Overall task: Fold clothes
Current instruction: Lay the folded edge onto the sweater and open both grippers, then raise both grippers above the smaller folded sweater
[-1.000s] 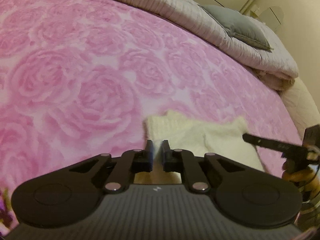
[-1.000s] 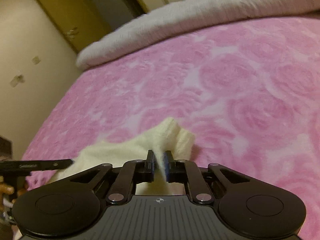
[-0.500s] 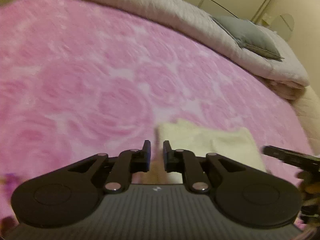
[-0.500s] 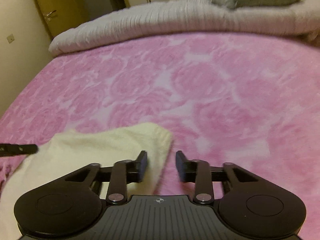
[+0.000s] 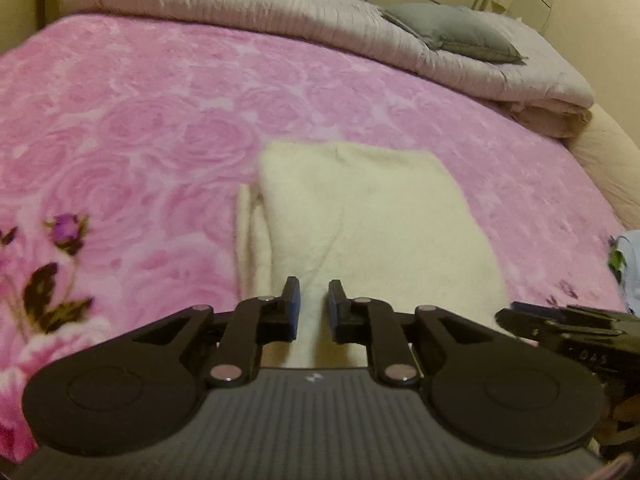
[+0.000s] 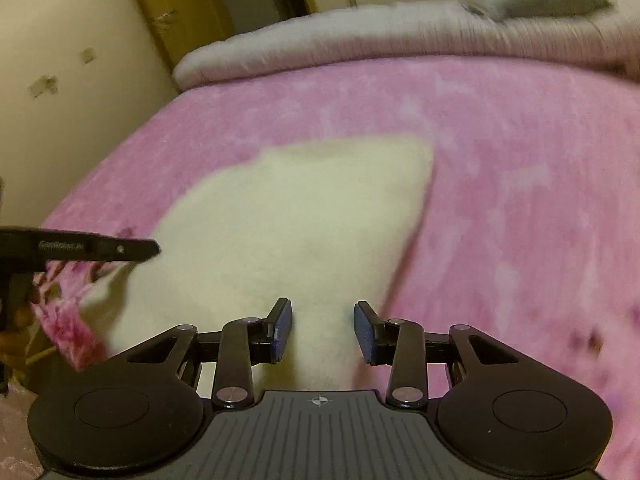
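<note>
1. Fingers (image 5: pixel 291 312) of the left gripper (image 5: pixel 314 310) have just been opening a little; a small gap shows and nothing is pinched. Past them, the folded cream garment (image 5: pixel 360 216) lies flat on the pink rose blanket (image 5: pixel 140 120) of the bed. A gray pillow (image 5: pixel 452 32) rests on the rolled pale quilt (image 5: pixel 280 12) at the far side. The right gripper (image 5: pixel 560 322) pokes in from the right.

2. Fingers (image 6: pixel 280 330) of the right gripper (image 6: pixel 323 330) stand apart, holding nothing. The cream garment (image 6: pixel 300 208) lies on the blanket (image 6: pixel 520 160) just ahead of them. The left gripper (image 6: pixel 92 249) reaches in beside its left edge.
</note>
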